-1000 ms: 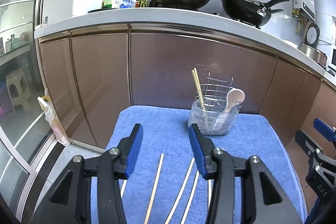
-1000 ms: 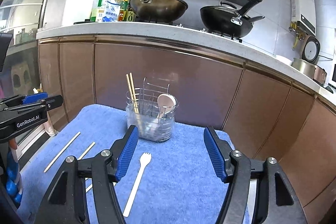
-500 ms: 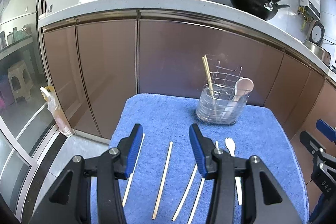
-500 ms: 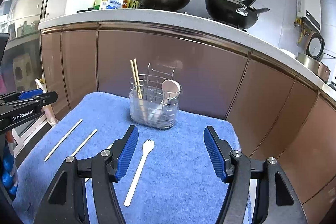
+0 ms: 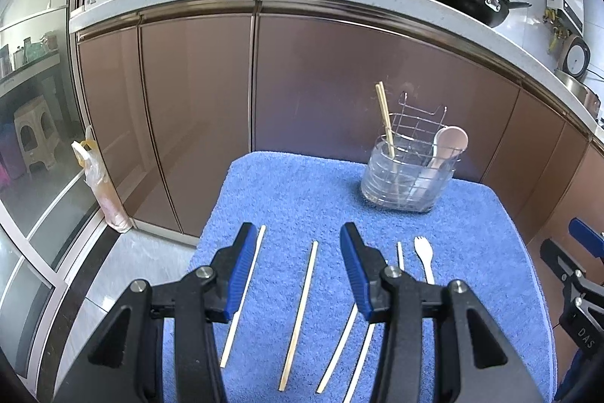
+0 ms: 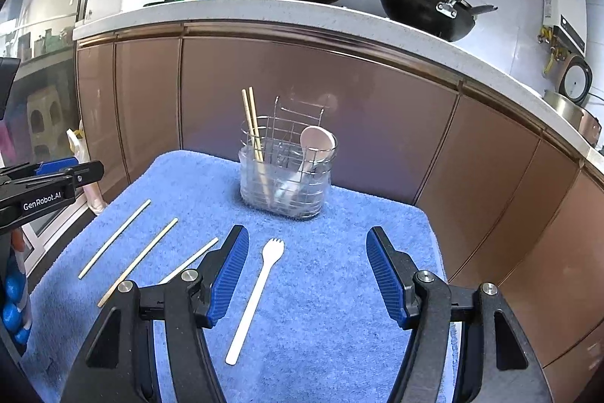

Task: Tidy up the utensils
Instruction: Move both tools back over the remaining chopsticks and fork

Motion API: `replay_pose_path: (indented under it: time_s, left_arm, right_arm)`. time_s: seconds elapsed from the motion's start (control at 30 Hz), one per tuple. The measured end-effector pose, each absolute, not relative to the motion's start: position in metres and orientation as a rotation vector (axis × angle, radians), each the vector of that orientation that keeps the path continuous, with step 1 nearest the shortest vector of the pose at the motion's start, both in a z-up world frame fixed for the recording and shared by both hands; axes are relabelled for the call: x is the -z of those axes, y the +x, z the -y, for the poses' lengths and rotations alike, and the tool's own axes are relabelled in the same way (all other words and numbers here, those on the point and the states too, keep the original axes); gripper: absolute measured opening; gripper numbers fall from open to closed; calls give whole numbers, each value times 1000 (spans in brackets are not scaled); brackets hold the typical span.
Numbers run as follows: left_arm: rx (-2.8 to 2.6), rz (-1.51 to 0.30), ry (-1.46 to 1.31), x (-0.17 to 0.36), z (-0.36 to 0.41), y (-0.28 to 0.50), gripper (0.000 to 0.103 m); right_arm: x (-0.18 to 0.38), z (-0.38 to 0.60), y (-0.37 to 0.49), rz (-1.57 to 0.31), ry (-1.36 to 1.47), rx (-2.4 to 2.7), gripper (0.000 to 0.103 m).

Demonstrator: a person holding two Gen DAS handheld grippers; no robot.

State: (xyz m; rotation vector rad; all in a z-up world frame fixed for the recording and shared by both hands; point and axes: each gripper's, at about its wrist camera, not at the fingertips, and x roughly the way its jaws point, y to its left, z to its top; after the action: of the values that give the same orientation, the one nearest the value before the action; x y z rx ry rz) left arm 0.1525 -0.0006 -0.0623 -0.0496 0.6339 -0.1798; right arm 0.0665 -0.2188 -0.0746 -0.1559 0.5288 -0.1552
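Both tongs are hanging wide open and empty right now, left tongs [image 5: 294,263] and right tongs [image 6: 307,270], hovering over the blue towel [image 6: 339,308] that covers the little counter in front of the brown kitchen cabinets [image 6: 339,108]. Looks to me like the pick-up stage: some stuff is already sorted, since the wire holder [image 6: 287,176] at the far side of the towel has a pair of chopsticks [image 6: 252,123] and a pink spoon [image 6: 315,148] standing in it, and the rest is lying loose on the near side. Left tongs have one loose chopstick [image 5: 300,312] sitting right between the fingers, another chopstick [image 5: 243,293] just beside the left finger, and two more partly hidden under the right finger. Right tongs are lined up over the white fork [image 6: 255,297], which lies nearer the left finger than the middle, tines pointing at the holder. Next move, I'd guess, is dropping down and pinching the fork handle or that chopstick. Both are thin and flat on fuzzy towel, so it needs a low, squared-up pinch.
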Motion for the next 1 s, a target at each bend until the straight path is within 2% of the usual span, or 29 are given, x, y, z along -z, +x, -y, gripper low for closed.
replay_pose_path:
  time_s: [1.0]
  left_arm:
    - [127,-652,51,71,6,137,44]
  right_arm:
    - [88,223,70,-578,-146,167,64]
